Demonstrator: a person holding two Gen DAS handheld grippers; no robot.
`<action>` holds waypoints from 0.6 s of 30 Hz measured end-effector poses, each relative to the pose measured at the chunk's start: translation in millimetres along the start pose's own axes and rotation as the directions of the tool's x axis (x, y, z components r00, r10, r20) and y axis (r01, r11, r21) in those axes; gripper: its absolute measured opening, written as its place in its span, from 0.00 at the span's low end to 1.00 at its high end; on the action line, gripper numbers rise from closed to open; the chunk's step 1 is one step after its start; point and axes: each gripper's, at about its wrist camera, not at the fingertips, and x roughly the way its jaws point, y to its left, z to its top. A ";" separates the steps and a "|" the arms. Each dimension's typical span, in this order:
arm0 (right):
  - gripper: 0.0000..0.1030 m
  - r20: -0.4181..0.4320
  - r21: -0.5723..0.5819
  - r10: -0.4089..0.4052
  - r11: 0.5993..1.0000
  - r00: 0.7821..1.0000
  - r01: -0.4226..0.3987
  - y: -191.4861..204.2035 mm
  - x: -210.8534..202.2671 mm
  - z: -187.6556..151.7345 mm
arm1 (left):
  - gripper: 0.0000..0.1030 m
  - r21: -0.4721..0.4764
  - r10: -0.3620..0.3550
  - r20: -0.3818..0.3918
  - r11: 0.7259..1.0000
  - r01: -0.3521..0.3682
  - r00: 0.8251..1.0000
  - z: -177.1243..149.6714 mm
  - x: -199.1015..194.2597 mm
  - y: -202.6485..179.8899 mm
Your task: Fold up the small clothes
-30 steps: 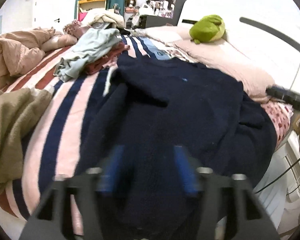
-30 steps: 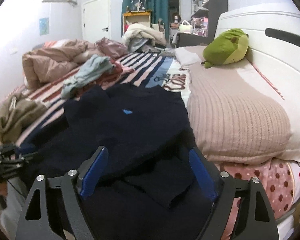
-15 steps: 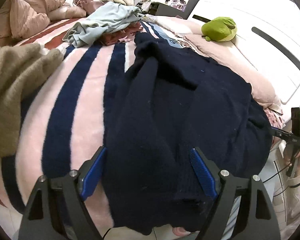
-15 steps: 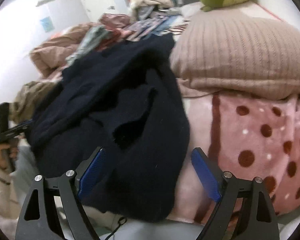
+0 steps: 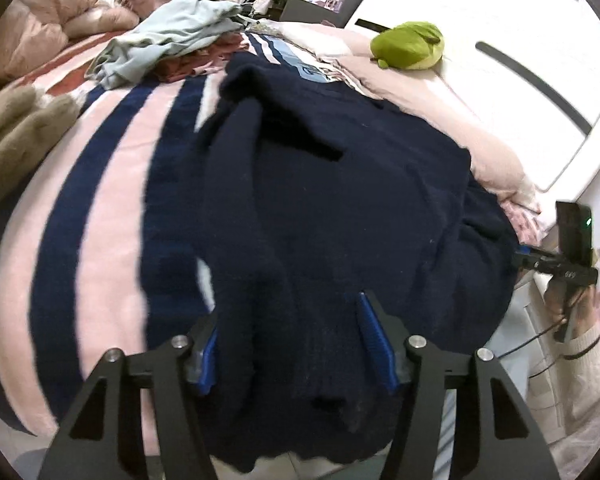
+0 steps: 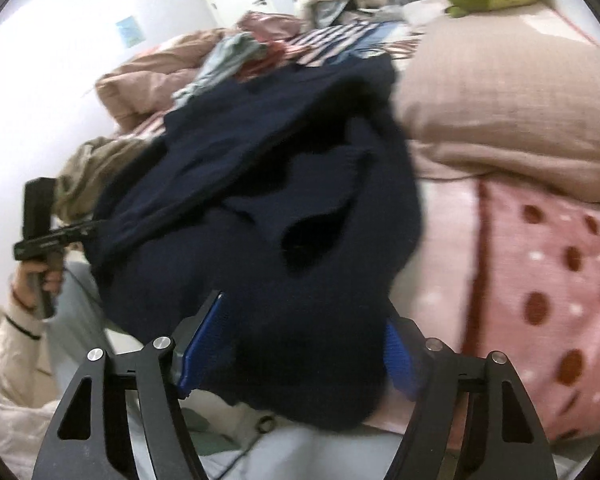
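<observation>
A dark navy sweater point(image 5: 340, 200) lies spread on the striped bed, its hem hanging over the near edge; it also shows in the right wrist view point(image 6: 268, 208). My left gripper point(image 5: 292, 344) is open, its blue pads on either side of the hem's left part. My right gripper point(image 6: 300, 344) is open around the hem's right corner, where a sleeve is folded across the body. The right gripper shows at the right of the left wrist view point(image 5: 556, 256), and the left gripper at the left of the right wrist view point(image 6: 52, 236).
A pink and navy striped blanket point(image 5: 92, 216) covers the bed. A tan garment point(image 5: 16, 132) lies at left, a pale blue garment point(image 5: 168, 36) behind. A beige pillow point(image 6: 500, 100), a green plush point(image 5: 410, 44), a white headboard point(image 5: 520, 80) and a dotted pink sheet point(image 6: 548, 280) lie at right.
Both grippers have dropped toward the near bed edge and moved in on the sweater's hem. Their jaws have narrowed around the fabric but still stand apart.
</observation>
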 end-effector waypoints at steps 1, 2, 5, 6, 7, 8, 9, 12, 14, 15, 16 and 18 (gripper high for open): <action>0.66 0.006 0.004 -0.006 1.000 1.000 0.006 3.5 5.8 1.4 | 0.54 0.024 0.028 0.000 0.999 -0.028 1.000 1.2 3.8 -6.7; 0.53 0.015 -0.006 -0.021 1.000 1.000 0.021 8.3 10.6 3.4 | 0.51 0.034 0.042 0.004 0.999 -0.043 0.999 2.7 5.7 -11.6; 0.14 0.032 -0.004 -0.050 0.999 0.998 0.051 17.9 21.9 8.8 | 0.21 0.001 0.015 0.015 1.000 -0.015 1.000 8.0 4.2 -16.6; 0.12 0.051 0.011 -0.021 1.000 0.998 0.020 19.0 20.9 10.2 | 0.19 0.020 0.038 0.020 0.999 -0.038 0.999 8.6 2.1 -20.2; 0.11 0.067 0.019 0.010 1.000 0.998 -0.011 20.8 17.8 10.3 | 0.17 0.053 0.066 0.029 0.996 -0.068 0.997 8.6 -1.6 -26.0; 0.10 0.096 0.032 0.057 0.998 0.994 -0.060 23.2 11.3 10.7 | 0.17 0.072 0.078 0.039 0.994 -0.080 0.996 8.2 -5.6 -29.7; 0.10 0.119 0.038 0.090 0.995 0.989 -0.095 26.1 5.6 11.7 | 0.17 0.075 0.076 0.056 0.994 -0.080 0.996 8.4 -11.2 -32.3; 0.09 0.171 0.028 0.140 0.989 0.975 -0.147 36.4 -15.1 13.0 | 0.17 0.052 0.029 0.101 0.998 -0.035 0.994 9.7 -31.2 -32.4; 0.09 0.186 0.031 0.163 0.985 0.969 -0.172 40.6 -22.4 13.3 | 0.16 0.037 0.004 0.131 0.999 -0.009 0.991 9.7 -44.8 -31.6; 0.09 0.193 0.033 0.178 0.982 0.965 -0.188 42.8 -25.7 12.8 | 0.16 0.033 -0.006 0.143 0.999 0.001 0.990 9.0 -49.7 -31.9; 0.09 0.200 0.029 0.193 0.979 0.961 -0.202 46.7 -28.7 11.5 | 0.16 0.030 -0.018 0.152 0.999 0.014 0.988 8.1 -55.7 -32.0; 0.09 0.210 0.019 0.208 0.976 0.955 -0.217 53.3 -33.1 8.4 | 0.16 0.032 -0.028 0.168 0.999 0.023 0.985 6.0 -65.7 -36.0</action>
